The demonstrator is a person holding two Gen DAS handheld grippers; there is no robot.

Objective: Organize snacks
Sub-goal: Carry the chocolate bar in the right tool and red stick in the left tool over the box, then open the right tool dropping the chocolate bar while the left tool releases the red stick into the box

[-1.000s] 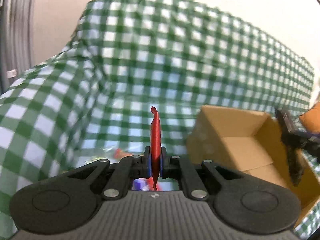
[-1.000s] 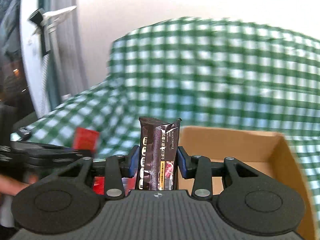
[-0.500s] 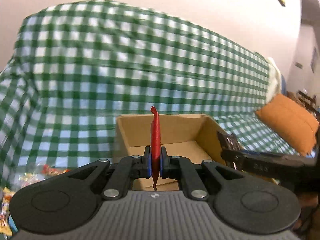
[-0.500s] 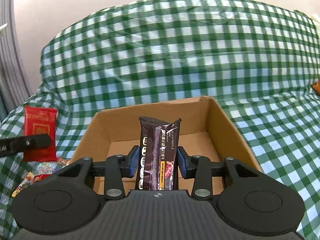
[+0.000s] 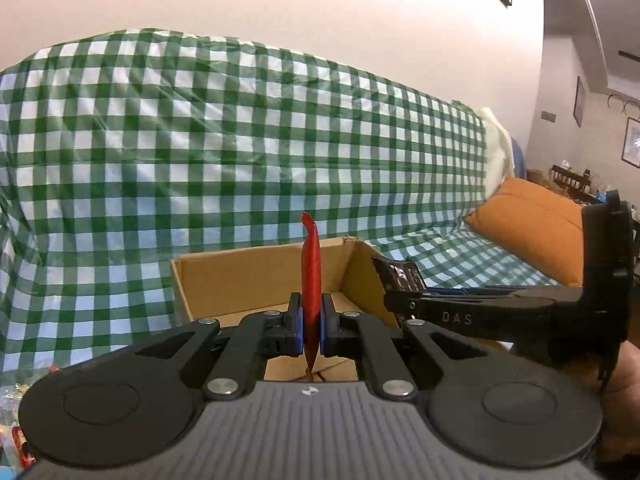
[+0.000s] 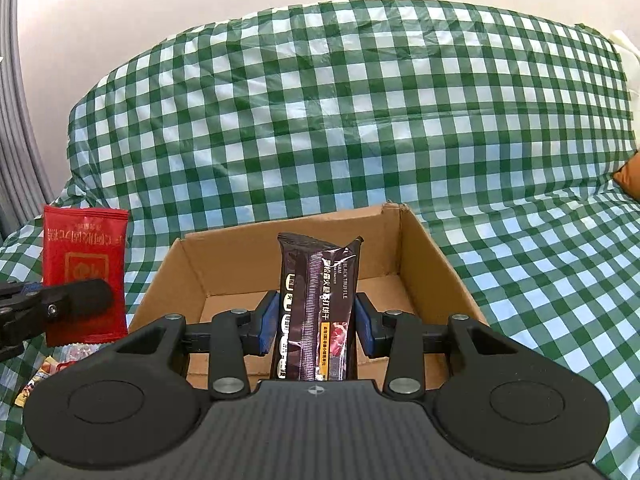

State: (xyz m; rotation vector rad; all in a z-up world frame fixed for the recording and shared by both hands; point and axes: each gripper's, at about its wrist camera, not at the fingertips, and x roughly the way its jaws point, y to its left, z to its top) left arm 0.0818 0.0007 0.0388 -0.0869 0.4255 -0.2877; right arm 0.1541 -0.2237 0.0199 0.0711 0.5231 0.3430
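- Gripping a red snack packet edge-on, the left gripper has its jaws clamped on it, before the cardboard box.
- At 3 o'clock, the right gripper is clamped on an upright dark snack bar over that box's open top.

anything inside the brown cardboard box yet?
Visible floor and walls of the brown cardboard box look bare. The near part is hidden behind the right gripper and its dark snack bar packet.
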